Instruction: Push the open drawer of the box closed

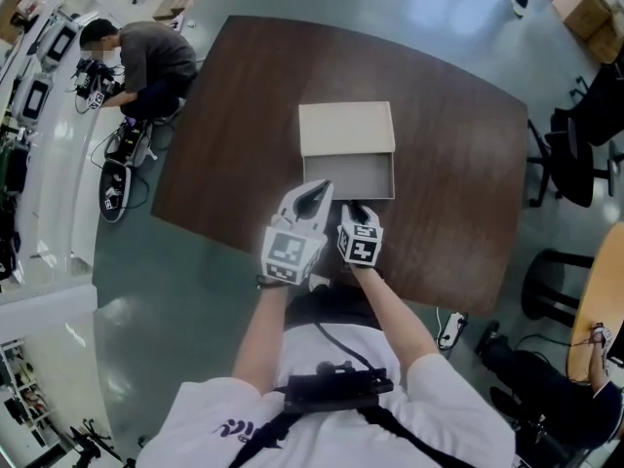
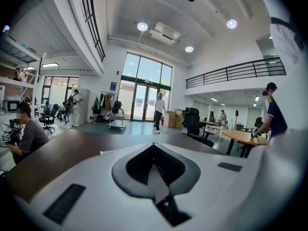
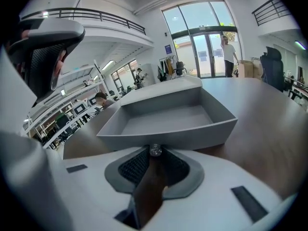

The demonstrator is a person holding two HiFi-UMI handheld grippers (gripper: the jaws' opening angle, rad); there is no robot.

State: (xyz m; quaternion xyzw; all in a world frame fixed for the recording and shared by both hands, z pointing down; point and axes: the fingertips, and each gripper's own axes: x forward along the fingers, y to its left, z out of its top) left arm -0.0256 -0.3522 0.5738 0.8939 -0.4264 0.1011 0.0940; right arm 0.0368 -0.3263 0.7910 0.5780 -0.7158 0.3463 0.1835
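Note:
A pale grey box (image 1: 346, 128) sits on the dark brown table (image 1: 458, 183) with its empty drawer (image 1: 349, 175) pulled out toward me. In the right gripper view the drawer's front wall (image 3: 168, 133) fills the middle, and a small shiny knob (image 3: 155, 149) sits right at the jaw tips. My right gripper (image 1: 356, 207) (image 3: 155, 151) is shut on that knob. My left gripper (image 1: 318, 189) (image 2: 154, 146) is shut with nothing in it. It hovers by the drawer's front left corner and tilts upward, so its own view holds no box.
The table's near edge (image 1: 390, 291) lies just under my forearms. A person (image 1: 146, 57) crouches on the floor at the far left. Office chairs (image 1: 575, 144) stand to the right, and a round wooden table (image 1: 600, 300) is at the right edge.

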